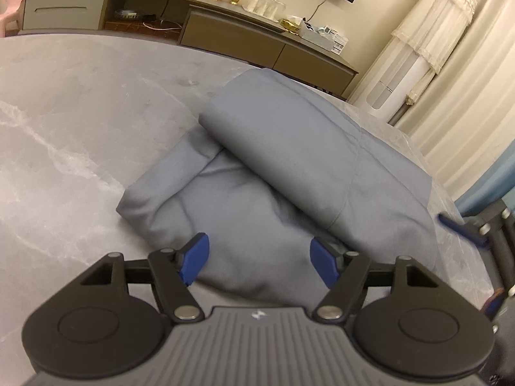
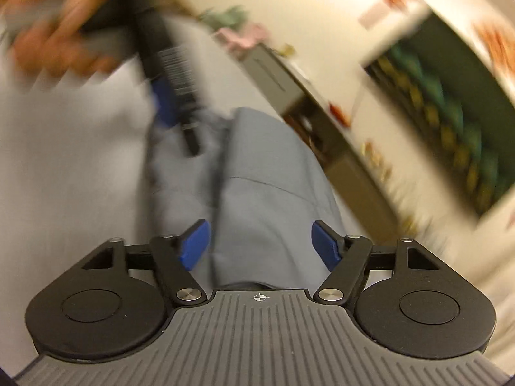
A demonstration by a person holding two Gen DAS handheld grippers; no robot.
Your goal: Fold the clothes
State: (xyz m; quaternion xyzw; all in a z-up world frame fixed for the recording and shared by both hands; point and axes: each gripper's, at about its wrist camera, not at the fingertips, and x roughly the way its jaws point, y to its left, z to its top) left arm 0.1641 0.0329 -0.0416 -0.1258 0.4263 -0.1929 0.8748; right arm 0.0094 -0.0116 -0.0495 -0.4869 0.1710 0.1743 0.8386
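A grey-blue garment (image 1: pixel 276 173) lies on the marbled grey surface (image 1: pixel 64 122), already folded over itself: a broad upper panel lies diagonally across a lower layer, with a stitched seam running over the top fold. It sits towards the right half of the surface, well apart from the long sideboard (image 1: pixel 225 35) against the far wall.

The left hand-held gripper (image 1: pixel 259 262) hovers at the near edge of the garment, angled down at it. Its blue pads (image 1: pixel 194 262) stand wide apart with cloth showing behind the gap, but nothing is pinched between them. In the right wrist view, the right hand-held gripper (image 2: pixel 260 244) is likewise spread, its pads on either side of the near end of the folded bundle without pressing on it. That view is heavily smeared, so fine contact cannot be told for certain. Across the garment it catches the other tool and the person's hand (image 2: pixel 58 41) around it.

Judging by the layout, the fold is largely made and both tools have let go; the step in hand looks like a release and repositioning between folds. The next move would call for choosing a fresh edge, probably the loose lower layer by the left tool, bringing the pads down around one thickness of cloth, and closing firmly before lifting, so the stacked layers do not slide apart.
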